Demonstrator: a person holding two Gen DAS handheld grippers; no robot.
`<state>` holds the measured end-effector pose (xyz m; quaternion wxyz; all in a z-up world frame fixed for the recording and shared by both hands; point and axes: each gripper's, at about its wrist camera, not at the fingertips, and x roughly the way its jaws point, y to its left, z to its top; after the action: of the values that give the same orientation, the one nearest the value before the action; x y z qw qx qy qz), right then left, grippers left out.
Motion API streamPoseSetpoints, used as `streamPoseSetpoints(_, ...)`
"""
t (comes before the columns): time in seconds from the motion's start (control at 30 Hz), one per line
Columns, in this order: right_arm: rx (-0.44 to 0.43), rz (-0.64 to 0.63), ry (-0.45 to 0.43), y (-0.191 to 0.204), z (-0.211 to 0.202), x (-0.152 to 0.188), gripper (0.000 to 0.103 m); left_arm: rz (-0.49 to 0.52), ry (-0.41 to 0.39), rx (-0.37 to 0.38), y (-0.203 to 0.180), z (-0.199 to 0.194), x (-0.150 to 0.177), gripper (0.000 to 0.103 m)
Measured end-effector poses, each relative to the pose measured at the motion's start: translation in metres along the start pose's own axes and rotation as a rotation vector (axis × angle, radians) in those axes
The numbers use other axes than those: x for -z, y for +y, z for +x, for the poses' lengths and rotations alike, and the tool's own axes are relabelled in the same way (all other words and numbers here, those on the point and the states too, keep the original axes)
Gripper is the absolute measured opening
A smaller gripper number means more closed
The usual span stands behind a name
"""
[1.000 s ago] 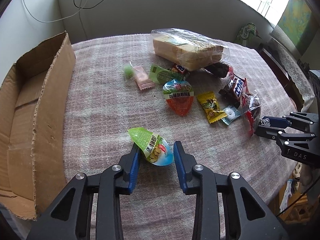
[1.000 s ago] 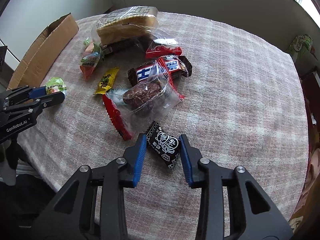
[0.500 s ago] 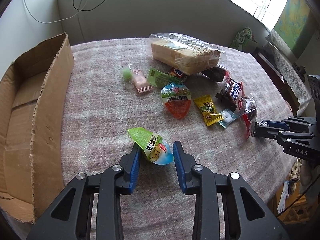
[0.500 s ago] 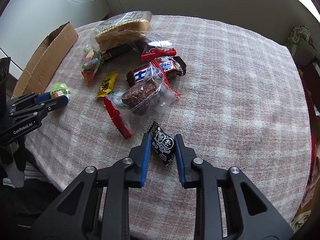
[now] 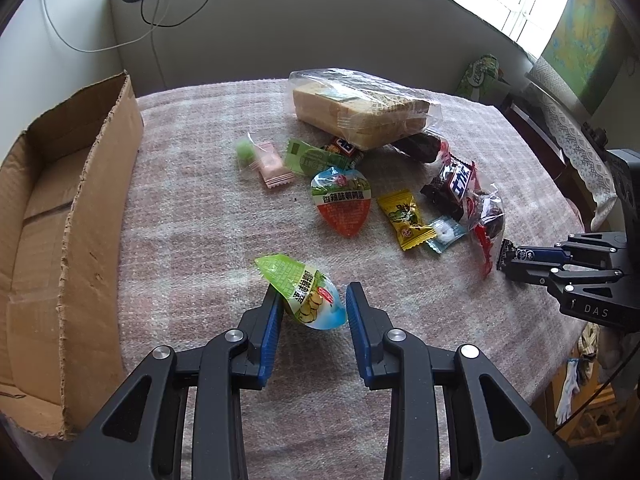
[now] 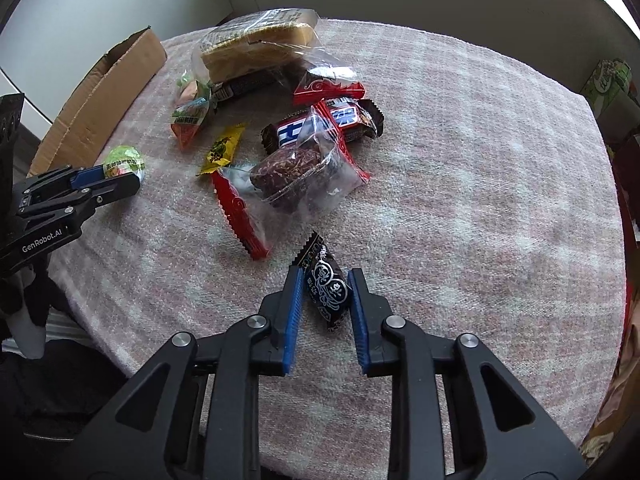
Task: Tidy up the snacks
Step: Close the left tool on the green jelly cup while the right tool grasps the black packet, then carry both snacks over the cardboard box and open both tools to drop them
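Since a second ago: right gripper [image 6: 323, 288] has drawn its jaws in around the black printed candy wrapper [image 6: 326, 283]; left gripper [image 5: 310, 302] has barely shifted about the green foil-lidded jelly cup [image 5: 305, 294].

Open brown cardboard box [image 5: 80, 216]: far left on the table [image 5: 192, 216] – nothing shows inside it, so no snack is stowed yet.

Left gripper state: jaws spread to either side of the green jelly cup; the left pad touches it, the right one seems just clear – not yet a firm pinch, I judge.

Middle pile, left to right: small green sweet in clear wrap [image 5: 245, 151], pink wrapped candy [image 5: 274, 166], flat green sachet [image 5: 310, 158], orange-and-green heart-shaped jelly cup [image 5: 343, 204], yellow candy packet [image 5: 404, 218], pale blue mint wrapper [image 5: 445, 233].

Behind and right: clear bag of sliced sponge cake [image 5: 360, 110], dark chocolate bar with white lettering [image 6: 320, 124], red-edged clear pouch holding a brown cake [image 6: 288, 184].

Right gripper state: pressed in on the black wrapper, which sits tilted between the pads, near the table's front edge.

Progress: early – two pieces in hand, all else loose on the checked cloth.

Counts: one box; two grippers; two jelly cups; one cake bag; about a dozen snacks overall – some are tucked under the bag and hard to tell apart.
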<state>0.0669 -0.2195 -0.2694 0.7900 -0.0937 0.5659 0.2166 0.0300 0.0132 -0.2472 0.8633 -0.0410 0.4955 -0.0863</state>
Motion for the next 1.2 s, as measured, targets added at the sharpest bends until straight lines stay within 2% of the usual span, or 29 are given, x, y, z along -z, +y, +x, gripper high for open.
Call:
streamPoseSetpoints(0.07,-0.011,0.001,-0.006,0.004,-0.003,0.000,0.014,0.001,-0.005,0.002,0.001,-0.003,0.000,0.030)
streamPoseSetpoints(0.13,0.004,-0.007,-0.012,0.008,-0.006,0.000,0.011,-0.003,-0.011,0.003,0.002,-0.006,0.000,0.030)
streamPoseSetpoints(0.4,0.005,0.051,-0.060,0.001,-0.033,-0.006,0.011,-0.023,-0.044,0.012,0.007,-0.025,-0.002,0.030)
streamPoseSetpoints(0.6,-0.007,0.030,-0.128,0.012,-0.062,-0.026,0.011,-0.071,-0.086,0.011,0.022,-0.049,-0.008,0.030)
streamPoseSetpoints(0.87,-0.094,-0.067,-0.211,0.065,-0.079,-0.077,0.011,-0.154,-0.150,-0.044,0.057,-0.084,-0.014,0.030)
streamPoseSetpoints(1.2,-0.193,-0.220,-0.225,0.144,-0.067,-0.127,0.011,-0.267,-0.204,-0.131,0.109,-0.111,-0.005,0.030)
